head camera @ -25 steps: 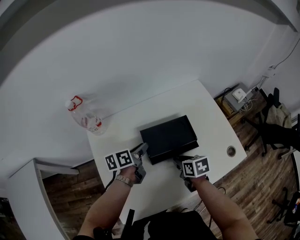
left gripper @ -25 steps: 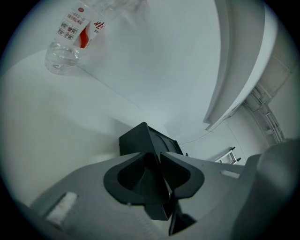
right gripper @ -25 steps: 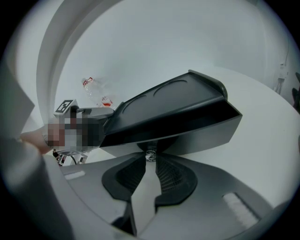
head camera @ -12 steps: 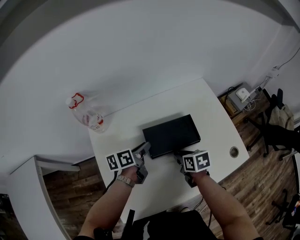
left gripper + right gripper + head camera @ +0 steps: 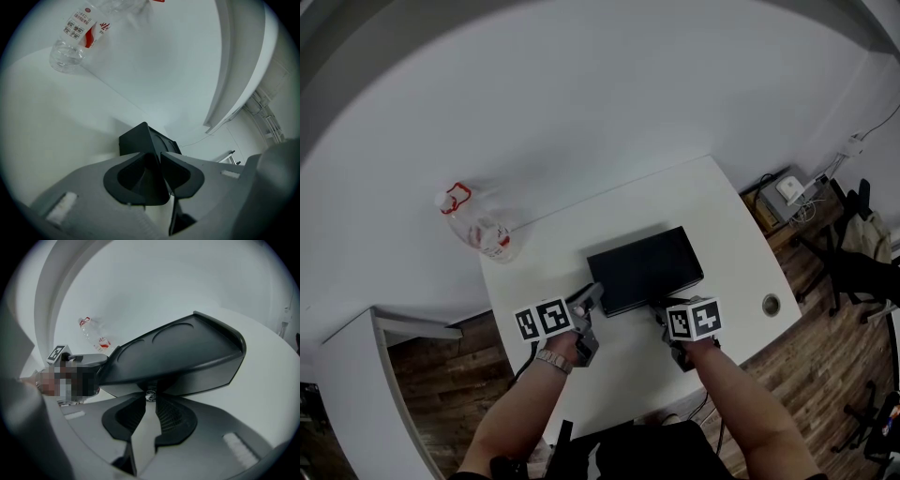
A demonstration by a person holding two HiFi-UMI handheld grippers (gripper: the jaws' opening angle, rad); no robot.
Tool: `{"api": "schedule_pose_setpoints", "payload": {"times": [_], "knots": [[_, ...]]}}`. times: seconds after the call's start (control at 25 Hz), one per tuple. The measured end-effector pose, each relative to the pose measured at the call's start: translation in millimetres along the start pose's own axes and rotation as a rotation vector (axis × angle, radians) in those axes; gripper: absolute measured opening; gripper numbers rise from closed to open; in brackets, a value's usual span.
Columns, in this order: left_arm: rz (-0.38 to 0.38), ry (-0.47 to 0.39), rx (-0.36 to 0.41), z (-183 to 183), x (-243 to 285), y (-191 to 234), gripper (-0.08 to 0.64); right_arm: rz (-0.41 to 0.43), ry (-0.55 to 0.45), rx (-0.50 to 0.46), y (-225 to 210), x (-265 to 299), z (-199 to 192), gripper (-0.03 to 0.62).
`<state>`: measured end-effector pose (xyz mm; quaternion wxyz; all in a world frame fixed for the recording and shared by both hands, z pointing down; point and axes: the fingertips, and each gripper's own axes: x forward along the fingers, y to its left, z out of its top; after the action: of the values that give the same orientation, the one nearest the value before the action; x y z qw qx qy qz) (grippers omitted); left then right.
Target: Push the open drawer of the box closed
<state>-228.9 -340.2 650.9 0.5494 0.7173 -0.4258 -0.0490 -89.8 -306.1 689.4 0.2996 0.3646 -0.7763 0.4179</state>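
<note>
Box: a black box [image 5: 645, 267] lies on the white surface [image 5: 722, 234], straight ahead of both pairs of fingers. Its long near side is turned toward them, and two round recesses are pressed into its top.
Drawer: the drawer front sits under the overhang of the top, right at the right fingers. How far it stands out cannot be told.
Knob: a small shiny knob [image 5: 150, 396] on that front is caught between the tips of the right fingers.
Right gripper: the right gripper [image 5: 150, 400] is angled downward. Its fingers [image 5: 174, 416] are closed partway, onto the knob and nothing else.
Left gripper: the left gripper [image 5: 160, 157] has its fingers [image 5: 180, 171] brought together with nothing between them. The tips are placed at the box's near left corner; contact cannot be confirmed.
Bottle: a clear bottle [image 5: 483, 230] with a red label and red cap ring is seen at the far left corner of the surface. It is beyond and to the left of the left fingers, well apart from them and from the box.
Grommet: a round grommet [image 5: 771, 304] is set in the surface to the right of the right fingers, near the right edge.
Room behind the box: a strip of white surface runs from the box's far side to the far edge, where the wall [image 5: 581, 112] rises.
Edges: the near edge is crossed by the forearms [image 5: 727, 394] behind the fingers, and the right edge lies just past the grommet.
Beyond the edges: a wooden floor [image 5: 806, 394] and a dark chair [image 5: 858, 267] are seen to the right, clear of the surface.
</note>
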Motion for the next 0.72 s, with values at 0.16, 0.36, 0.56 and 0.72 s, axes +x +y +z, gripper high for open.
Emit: {"api": "schedule_pose_setpoints", "payload": {"times": [0.16,0.36,0.56,0.72], "knots": [[0.007,0.005,0.009,1,0,0,0.115,0.006,0.007,-0.009,-1,1,1,0.069],[-0.017,0.004,0.023,2,-1,0,0.118,0.032,-0.014,0.036,-1,-7,-4,0.087],[-0.059,-0.062,0.040,9,-16,-8,0.117,0.076,-0.053,0.079,0,-32,-23,0.060],[-0.100,-0.069,0.103,-1,-39,-28,0.053,0.204,-0.156,0.114,13,-71,-34,0.005]]}}
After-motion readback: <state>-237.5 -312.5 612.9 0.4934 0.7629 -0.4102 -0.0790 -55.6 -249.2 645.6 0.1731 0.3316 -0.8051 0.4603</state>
